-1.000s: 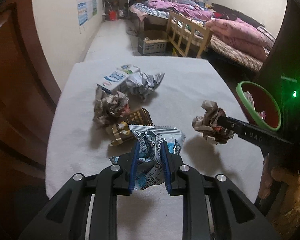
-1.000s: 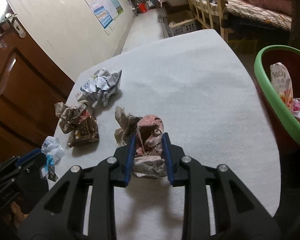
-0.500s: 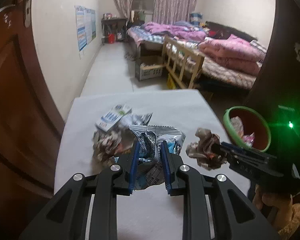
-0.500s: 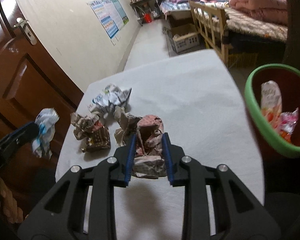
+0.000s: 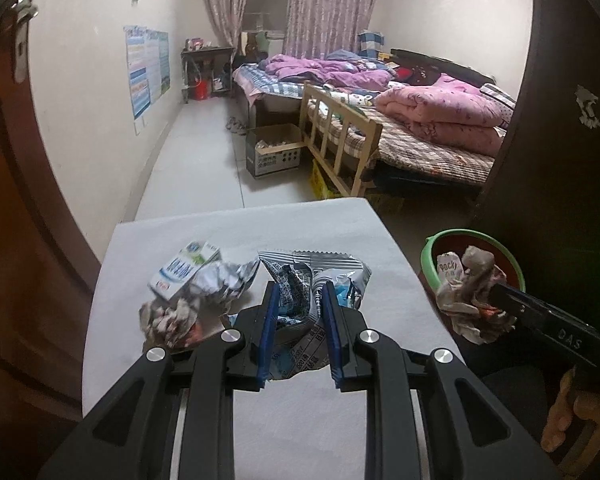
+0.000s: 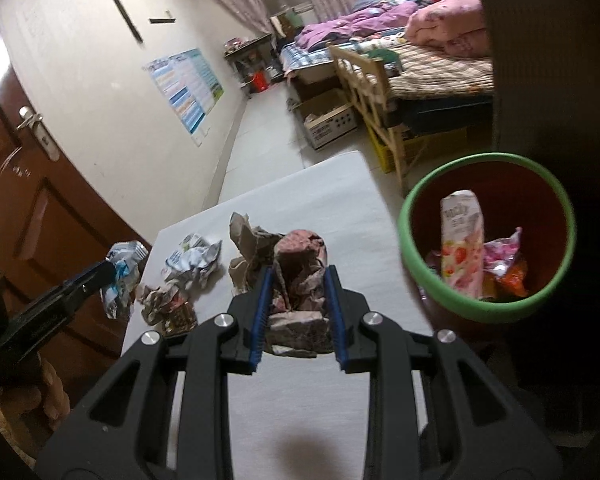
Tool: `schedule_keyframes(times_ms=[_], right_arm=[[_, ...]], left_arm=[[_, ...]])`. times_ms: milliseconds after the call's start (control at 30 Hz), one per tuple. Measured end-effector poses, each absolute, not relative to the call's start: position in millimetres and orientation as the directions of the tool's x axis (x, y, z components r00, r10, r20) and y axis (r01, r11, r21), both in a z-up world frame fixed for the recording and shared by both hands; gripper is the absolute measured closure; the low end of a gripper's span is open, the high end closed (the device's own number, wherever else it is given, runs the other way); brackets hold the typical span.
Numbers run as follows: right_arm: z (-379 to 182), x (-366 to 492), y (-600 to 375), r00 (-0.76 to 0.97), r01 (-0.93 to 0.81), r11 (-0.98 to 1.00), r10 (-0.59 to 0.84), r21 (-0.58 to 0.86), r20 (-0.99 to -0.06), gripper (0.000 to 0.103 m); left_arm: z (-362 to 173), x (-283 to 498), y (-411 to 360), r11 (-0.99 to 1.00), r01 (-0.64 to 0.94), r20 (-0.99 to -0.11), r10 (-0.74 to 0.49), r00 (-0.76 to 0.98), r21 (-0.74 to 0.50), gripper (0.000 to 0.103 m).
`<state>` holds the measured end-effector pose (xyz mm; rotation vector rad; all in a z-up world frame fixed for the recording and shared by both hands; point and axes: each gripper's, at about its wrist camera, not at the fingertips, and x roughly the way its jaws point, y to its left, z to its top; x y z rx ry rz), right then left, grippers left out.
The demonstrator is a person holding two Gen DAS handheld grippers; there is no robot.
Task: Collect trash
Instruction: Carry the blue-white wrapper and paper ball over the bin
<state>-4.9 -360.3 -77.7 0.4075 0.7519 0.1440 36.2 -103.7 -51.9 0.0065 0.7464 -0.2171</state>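
My left gripper (image 5: 298, 300) is shut on a crumpled silver-blue snack wrapper (image 5: 312, 276), held well above the white table (image 5: 260, 224). My right gripper (image 6: 298, 280) is shut on a crumpled brown-pink paper wad (image 6: 298, 256), held up beside the green-rimmed red trash bin (image 6: 480, 304). The bin (image 5: 430, 256) holds a Pocky pack (image 6: 462, 240) and other wrappers. The wad also shows in the left wrist view (image 5: 472, 292). On the table lie a milk carton (image 5: 182, 270), a silver crumpled wrapper (image 5: 228, 280) and a crumpled paper ball (image 5: 168, 316).
A brown door (image 6: 40, 184) stands left of the table. Beyond the table are floor, a cardboard box (image 5: 274, 150) and a wooden bed frame (image 5: 340, 140). A dark cabinet side (image 5: 560, 120) rises at the right behind the bin.
Both grippers have risen high above the table with their trash. The right gripper has moved toward the bin; the left wrapper left the table.
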Motion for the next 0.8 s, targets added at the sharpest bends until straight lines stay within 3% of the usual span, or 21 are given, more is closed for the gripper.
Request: schedule_keyframes(times_ms=[800], right_arm=[[-97,-13,-429,0.751,0.172,0.883,0.169,0.437,-0.638,0.076]], left_arm=[[-67,66,-175,0.943,0.311,-0.683,-0.306,0.664,-0.12,0.082]])
